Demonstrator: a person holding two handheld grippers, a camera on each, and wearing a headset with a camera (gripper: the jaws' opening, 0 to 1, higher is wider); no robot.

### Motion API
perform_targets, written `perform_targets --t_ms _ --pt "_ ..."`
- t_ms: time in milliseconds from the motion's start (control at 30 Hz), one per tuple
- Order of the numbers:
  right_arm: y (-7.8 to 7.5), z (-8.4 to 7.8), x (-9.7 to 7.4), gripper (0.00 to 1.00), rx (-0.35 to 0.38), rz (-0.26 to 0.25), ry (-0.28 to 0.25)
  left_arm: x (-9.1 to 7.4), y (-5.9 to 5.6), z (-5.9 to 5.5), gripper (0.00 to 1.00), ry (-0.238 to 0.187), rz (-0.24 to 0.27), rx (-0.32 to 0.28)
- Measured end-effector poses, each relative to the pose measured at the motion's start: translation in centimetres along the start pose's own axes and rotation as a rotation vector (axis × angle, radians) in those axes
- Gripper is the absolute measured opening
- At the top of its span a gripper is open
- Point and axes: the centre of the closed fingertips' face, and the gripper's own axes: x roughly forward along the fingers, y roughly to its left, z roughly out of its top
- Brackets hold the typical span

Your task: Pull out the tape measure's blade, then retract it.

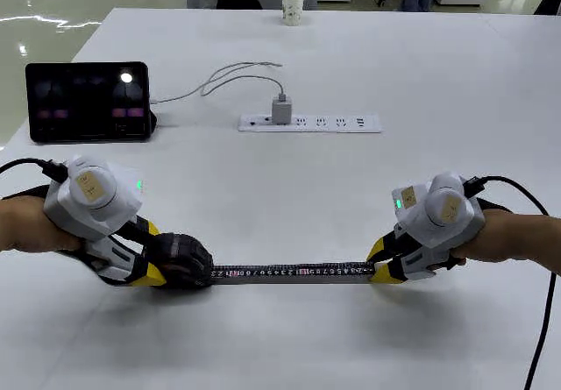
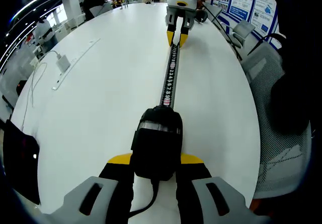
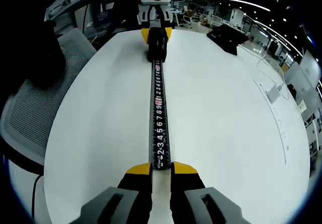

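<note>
Black tape measure case (image 1: pixel 180 260) sits on the white counter (image 1: pixel 351 188), near my edge, left of centre. I read the left hand-held gripper (image 1: pixel 153 251) as clamped on it: the yellow tips press both flanks of the case, and the left gripper view shows the same squeeze. Blade (image 1: pixel 289 273) is out and lies flat on the counter, numbers up, running straight from the case to the right hand-held gripper (image 1: pixel 379 263). That one is closed down narrow, pinching the blade's free end between its yellow tips; the right gripper view confirms the end sits in the jaws.

Pose: both units are low, jaws pointing inward at each other along the blade line. Left hand (image 1: pixel 26 223) and right hand (image 1: pixel 508 237) come in from the outer sides, level with the counter, cables trailing off behind.

Further back: tablet (image 1: pixel 88 101), power strip (image 1: pixel 311 124), paper cup (image 1: pixel 293 7), all well apart from the work.
</note>
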Motion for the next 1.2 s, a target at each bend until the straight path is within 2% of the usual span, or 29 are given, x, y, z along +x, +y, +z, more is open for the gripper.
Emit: perform_targets --t_ms 367,900,1200 --pt "0.05 -0.27 -0.16 0.09 0.003 -0.001 0.009 -0.07 -0.07 -0.02 0.27 0.007 0.008 0.005" --pt "0.10 -0.23 -0.13 0.11 -0.033 -0.003 0.045 -0.10 0.05 0.08 0.27 0.021 0.016 0.013" --pt "0.17 -0.46 0.04 0.15 -0.050 -0.015 0.066 -0.14 0.12 0.00 0.27 0.032 0.026 0.021"
